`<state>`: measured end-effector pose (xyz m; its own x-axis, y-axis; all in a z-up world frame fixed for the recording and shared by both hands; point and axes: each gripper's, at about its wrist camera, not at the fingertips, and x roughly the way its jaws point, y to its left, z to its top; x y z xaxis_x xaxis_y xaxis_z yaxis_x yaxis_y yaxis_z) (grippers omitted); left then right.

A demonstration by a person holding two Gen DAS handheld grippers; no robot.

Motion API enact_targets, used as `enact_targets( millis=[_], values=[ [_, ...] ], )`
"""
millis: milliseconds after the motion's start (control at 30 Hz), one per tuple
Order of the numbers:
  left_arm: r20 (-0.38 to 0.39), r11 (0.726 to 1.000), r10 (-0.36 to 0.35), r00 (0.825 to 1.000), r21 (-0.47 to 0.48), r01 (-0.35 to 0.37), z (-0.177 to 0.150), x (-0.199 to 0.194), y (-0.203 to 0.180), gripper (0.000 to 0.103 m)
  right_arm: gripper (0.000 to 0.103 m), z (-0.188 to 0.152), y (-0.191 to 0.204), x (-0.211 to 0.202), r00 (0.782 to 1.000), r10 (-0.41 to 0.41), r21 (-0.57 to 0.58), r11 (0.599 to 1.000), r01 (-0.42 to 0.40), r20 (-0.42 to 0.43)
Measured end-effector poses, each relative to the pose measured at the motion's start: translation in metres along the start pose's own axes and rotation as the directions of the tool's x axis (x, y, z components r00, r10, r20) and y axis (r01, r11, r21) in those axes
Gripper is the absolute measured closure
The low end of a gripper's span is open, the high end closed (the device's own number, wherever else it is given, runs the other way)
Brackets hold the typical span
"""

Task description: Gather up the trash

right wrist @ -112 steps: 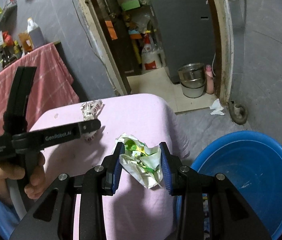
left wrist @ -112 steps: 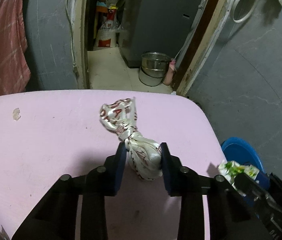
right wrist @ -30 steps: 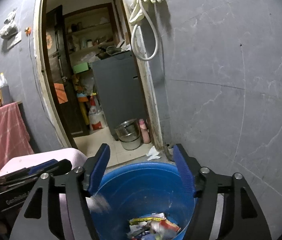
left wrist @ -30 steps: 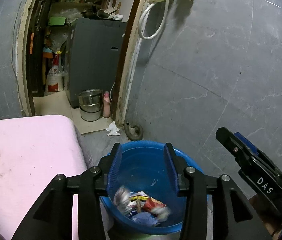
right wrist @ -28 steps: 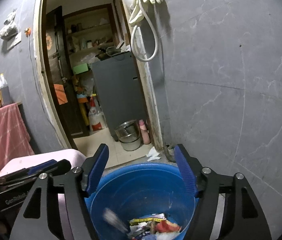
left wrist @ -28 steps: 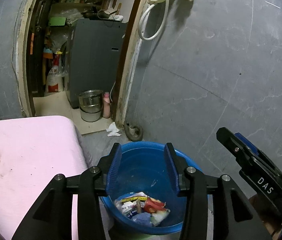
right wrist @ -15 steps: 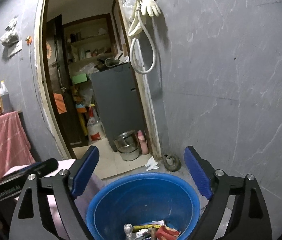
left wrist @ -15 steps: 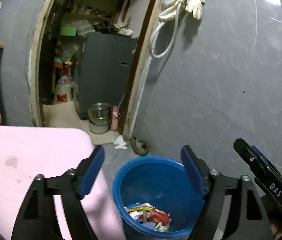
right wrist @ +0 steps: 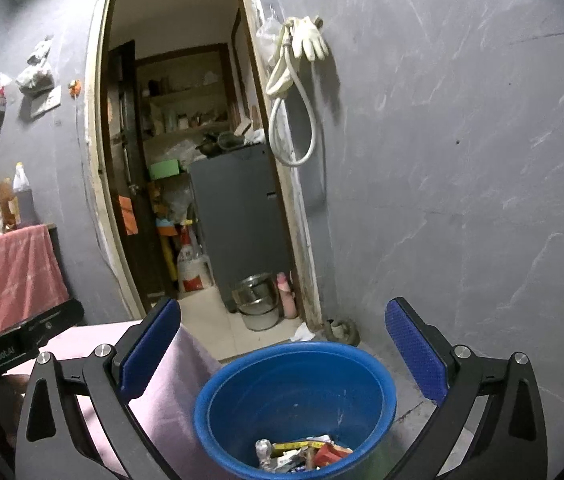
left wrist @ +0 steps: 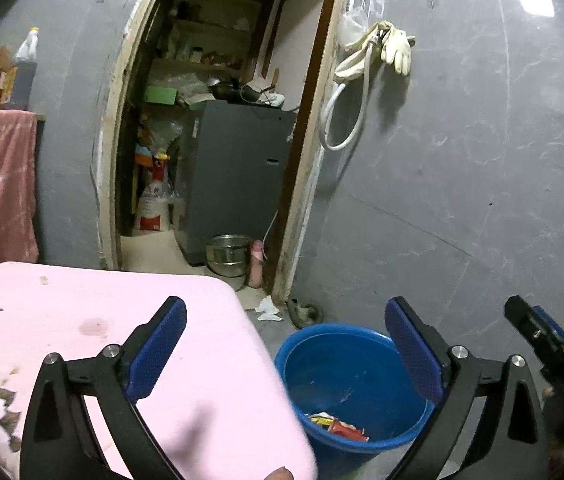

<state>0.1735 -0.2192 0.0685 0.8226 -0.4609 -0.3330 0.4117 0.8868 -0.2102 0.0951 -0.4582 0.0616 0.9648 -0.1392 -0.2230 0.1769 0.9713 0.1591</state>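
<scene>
Grey-walled room: both hand-held grippers, left (left wrist: 285, 354) and right (right wrist: 283, 350), now gape empty; dropped trash (right wrist: 302, 455) lies in the bucket (right wrist: 387, 384).

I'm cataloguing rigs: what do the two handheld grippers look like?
Both the left gripper and the right gripper have black angular linkage arms with silver rivets and flat fingers faced with textured blue pads. White lettering marks their bodies: "GenRobot.AI" on the left, "DAS" on the right. No cables show.
</scene>
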Motion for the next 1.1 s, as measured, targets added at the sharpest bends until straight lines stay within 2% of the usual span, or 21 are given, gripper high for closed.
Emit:
enact_targets(
  millis=[267, 667, 900, 1100],
  values=[
    [0.008, 0.999, 0.029, 1.0, 0.022, -0.029, -0.013, -0.049, 0.009, 0.004, 0.0, -0.004, 0.017, -0.046, 1.0, 0.0, -0.022, 1.0, 0.0, 0.027],
    [0.022, 0.993, 0.105, 0.994, 0.045, -0.106, -0.051, -0.118, 0.018, 0.003, 0.0, -0.033, 0.05, -0.104, 0.999, 0.045, -0.089, 0.995, -0.045, -0.009],
    [0.046, 0.986, 0.157, 0.986, 0.052, -0.16, -0.071, -0.144, 0.021, 0.003, 0.0, -0.044, 0.057, -0.126, 0.999, 0.033, -0.087, 0.996, -0.033, 0.008],
    [0.049, 0.984, 0.168, 0.985, 0.049, -0.171, -0.08, -0.156, 0.025, 0.002, 0.0, -0.051, 0.061, -0.134, 1.0, 0.026, -0.12, 0.993, -0.025, 0.005]
  ],
)
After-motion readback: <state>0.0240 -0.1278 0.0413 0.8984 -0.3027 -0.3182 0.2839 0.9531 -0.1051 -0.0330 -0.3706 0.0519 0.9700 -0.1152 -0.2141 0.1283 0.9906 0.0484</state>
